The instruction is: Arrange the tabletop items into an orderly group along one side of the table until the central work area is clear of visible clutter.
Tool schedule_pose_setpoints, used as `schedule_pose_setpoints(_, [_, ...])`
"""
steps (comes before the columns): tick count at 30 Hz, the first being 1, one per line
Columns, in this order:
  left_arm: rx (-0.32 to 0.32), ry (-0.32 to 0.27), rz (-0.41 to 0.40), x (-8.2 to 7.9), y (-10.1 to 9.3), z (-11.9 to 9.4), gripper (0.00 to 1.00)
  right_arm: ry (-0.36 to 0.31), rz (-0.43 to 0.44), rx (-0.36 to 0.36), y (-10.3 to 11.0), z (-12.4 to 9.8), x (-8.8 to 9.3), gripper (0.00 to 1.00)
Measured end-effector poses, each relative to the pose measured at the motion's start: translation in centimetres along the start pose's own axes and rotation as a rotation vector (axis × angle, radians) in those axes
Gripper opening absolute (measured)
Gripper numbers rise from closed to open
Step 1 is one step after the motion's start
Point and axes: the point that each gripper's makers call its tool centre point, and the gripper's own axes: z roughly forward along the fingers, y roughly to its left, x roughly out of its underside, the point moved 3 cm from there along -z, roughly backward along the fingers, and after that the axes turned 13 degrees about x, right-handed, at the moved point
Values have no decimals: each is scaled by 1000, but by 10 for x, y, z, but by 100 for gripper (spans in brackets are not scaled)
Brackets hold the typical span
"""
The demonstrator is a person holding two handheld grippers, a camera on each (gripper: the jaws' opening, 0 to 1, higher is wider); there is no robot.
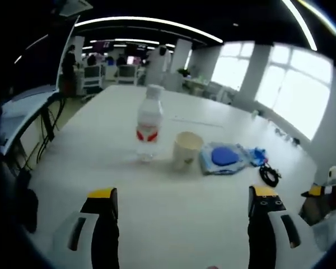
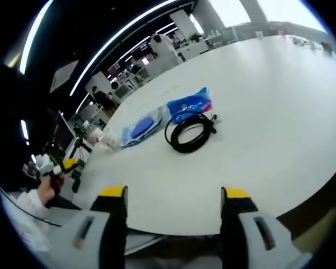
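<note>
Already my left claw and right claw hover spread, gripping nothing. On the white counter the clear plastic water bottle, cream paper cup, blue wipes pack and coiled black cable sit grouped, awaiting tidying sideways.

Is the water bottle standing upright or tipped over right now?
Upright. In the left gripper view the water bottle stands on its base on the white table, white cap on top, just left of the paper cup.
</note>
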Motion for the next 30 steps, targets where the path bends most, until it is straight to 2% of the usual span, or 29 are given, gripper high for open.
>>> schedule_pose_setpoints(5, [-2, -29, -9, -9, 3, -2, 92, -6, -5, -2, 8, 0, -4, 66])
schedule_pose_setpoints(13, [3, -31, -2, -22, 11, 8, 89, -9, -22, -1, 10, -5, -1, 66])
schedule_pose_setpoints(17, [1, -54, -17, -41, 19, 18, 87, 0, -17, 12, 6, -6, 2, 66])
schedule_pose_setpoints(22, [-13, -66, -1, -71, 30, 40, 84, -6, -4, 27, -1, -8, 0, 66])
schedule_pose_setpoints(27, [-21, -77, -6, -91, 36, 57, 81, -10, 11, 41, -6, -9, -1, 65])
schedule_pose_setpoints(30, [-26, -85, -22, -98, 40, 66, 80, -6, 18, 46, -7, -10, 1, 65])
